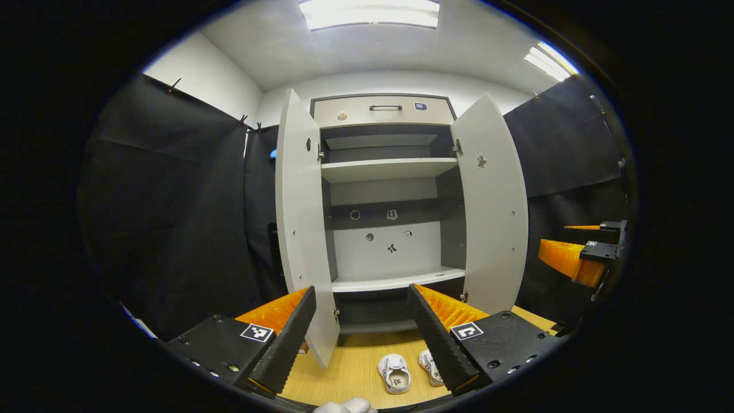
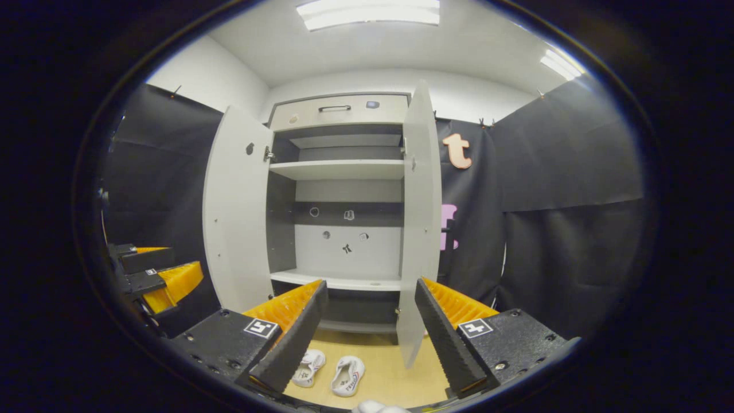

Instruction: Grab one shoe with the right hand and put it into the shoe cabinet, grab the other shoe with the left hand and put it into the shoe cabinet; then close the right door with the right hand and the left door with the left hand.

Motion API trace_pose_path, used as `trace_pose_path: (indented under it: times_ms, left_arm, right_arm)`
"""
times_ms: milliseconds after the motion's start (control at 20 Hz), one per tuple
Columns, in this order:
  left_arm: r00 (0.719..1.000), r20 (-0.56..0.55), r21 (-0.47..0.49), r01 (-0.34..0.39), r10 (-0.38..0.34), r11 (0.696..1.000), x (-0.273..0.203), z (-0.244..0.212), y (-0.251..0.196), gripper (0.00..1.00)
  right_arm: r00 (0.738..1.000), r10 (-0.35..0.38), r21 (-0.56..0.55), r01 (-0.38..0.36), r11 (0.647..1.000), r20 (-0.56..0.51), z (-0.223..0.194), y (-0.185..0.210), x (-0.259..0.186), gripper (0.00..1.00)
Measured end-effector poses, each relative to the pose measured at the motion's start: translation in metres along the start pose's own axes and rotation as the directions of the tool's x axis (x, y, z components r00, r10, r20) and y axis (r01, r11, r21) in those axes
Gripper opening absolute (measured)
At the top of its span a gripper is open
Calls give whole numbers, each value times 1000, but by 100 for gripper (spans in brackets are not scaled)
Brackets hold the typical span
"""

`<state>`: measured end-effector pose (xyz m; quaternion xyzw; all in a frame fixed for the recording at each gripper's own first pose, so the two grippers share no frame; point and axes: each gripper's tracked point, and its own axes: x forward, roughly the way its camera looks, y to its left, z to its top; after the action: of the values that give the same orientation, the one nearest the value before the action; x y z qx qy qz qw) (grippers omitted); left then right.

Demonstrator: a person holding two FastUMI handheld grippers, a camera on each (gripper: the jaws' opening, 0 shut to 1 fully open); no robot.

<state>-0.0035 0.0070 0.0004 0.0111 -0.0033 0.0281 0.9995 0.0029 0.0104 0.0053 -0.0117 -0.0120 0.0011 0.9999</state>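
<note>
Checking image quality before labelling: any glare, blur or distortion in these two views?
Left gripper view: ceiling lights blown out, cabinet doors bowed by the fisheye, shoes sharp. Right gripper view: same glare overhead, right door curved, shoes sharp but dim low between the open right gripper fingers.

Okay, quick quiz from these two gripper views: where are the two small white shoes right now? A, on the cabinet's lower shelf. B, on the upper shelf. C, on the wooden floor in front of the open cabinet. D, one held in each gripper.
C: both small white shoes lie on the light wooden floor before the tall white shoe cabinet, whose shelves hold no shoes, while the left gripper and right gripper are open, gripping nothing.
</note>
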Motion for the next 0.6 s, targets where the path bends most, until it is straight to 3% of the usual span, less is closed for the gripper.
trace_pose_path:
  times_ms: [150,350,600]
  left_arm:
    - [1000,-4,-19,-9,9,1000,1,-4,-1,96]
    - [1000,-13,-35,-15,15,999,0,-7,-2,96]
    - [998,-27,-10,-57,57,998,0,-12,5,96]
  right_arm:
    - [999,13,-38,-15,999,-41,-26,8,5,99]
    - [985,27,-81,-42,996,-172,-101,18,9,99]
    - [921,56,-10,-65,998,-385,-218,29,13,99]
